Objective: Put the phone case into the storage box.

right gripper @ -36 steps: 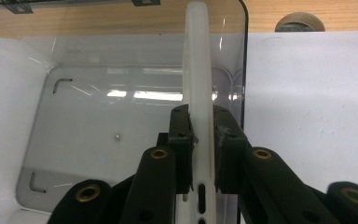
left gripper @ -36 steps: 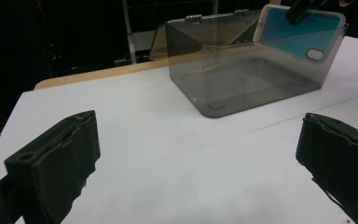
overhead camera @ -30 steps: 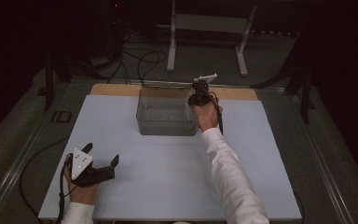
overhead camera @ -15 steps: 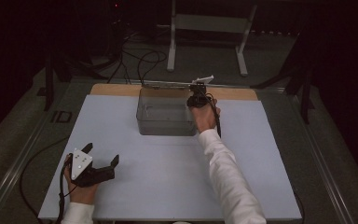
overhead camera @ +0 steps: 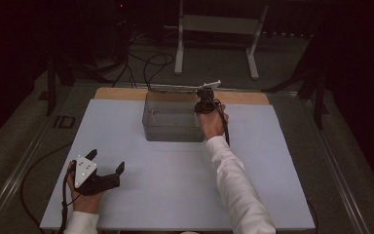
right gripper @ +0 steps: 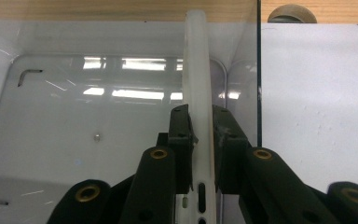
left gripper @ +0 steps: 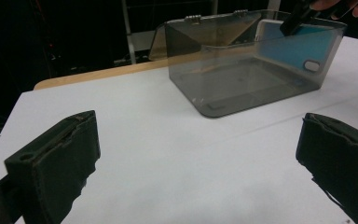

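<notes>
Phone case (right gripper: 198, 88), pale with a blue face, stands on edge inside the clear box (overhead camera: 171, 117) at its right end, clamped between the jaws of the right gripper (right gripper: 202, 128). Over the last second that hand has crept slightly left over the box, likely lowering the case in. The left gripper (overhead camera: 104, 168) stays parked near-left, jaws apart, holding nothing.

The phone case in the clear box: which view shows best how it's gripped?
The right gripper view: the right gripper pinches the phone case edge-on. The left gripper view shows its blue face through the clear box; the high view, hardly anything.
</notes>
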Motion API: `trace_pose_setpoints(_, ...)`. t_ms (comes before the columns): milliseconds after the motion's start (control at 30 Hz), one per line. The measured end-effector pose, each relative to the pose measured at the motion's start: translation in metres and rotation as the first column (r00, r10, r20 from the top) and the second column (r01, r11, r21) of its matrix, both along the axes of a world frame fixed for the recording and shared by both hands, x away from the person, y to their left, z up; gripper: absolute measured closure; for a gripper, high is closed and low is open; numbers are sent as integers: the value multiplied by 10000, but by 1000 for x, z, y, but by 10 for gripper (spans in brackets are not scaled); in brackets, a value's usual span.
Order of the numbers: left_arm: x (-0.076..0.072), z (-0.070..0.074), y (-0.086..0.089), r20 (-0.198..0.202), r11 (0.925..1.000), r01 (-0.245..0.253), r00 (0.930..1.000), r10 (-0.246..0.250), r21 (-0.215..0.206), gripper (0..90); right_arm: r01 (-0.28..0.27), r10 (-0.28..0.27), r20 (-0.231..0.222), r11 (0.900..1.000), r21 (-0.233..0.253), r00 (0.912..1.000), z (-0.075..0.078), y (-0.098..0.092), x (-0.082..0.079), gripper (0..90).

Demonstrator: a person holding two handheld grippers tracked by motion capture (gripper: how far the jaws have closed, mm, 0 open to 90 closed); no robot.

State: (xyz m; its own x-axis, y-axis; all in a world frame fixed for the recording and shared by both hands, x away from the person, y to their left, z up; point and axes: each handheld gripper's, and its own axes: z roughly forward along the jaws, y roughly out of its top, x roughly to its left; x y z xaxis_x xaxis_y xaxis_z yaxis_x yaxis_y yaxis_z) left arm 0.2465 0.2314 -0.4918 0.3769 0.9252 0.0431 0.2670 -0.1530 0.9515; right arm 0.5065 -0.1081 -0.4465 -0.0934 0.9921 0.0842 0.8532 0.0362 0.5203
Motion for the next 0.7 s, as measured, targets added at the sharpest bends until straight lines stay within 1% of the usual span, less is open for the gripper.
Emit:
trace_pose_setpoints(167,0,0,0,-4,10000,5,10000,-5,14,5,-48,49,59,9996,-275,10000,0,2,0,800)
trace_pose_setpoints(367,0,0,-1,-16,10000,11,10000,-11,16,6,-35,36,57,9997,-234,10000,-1,3,0,790)
trace_pose_setpoints(467,0,0,-1,-1,10000,16,10000,-16,22,5,-19,20,88,9999,-152,10000,0,3,-1,766)
trace_pose_setpoints(600,0,0,0,-6,10000,20,10000,-20,18,5,-119,121,103,9998,-186,9999,0,4,-1,736)
trace_pose_setpoints(700,0,0,0,-4,10000,18,10000,-18,21,5,-395,408,256,9980,-493,9988,1,7,-3,707)
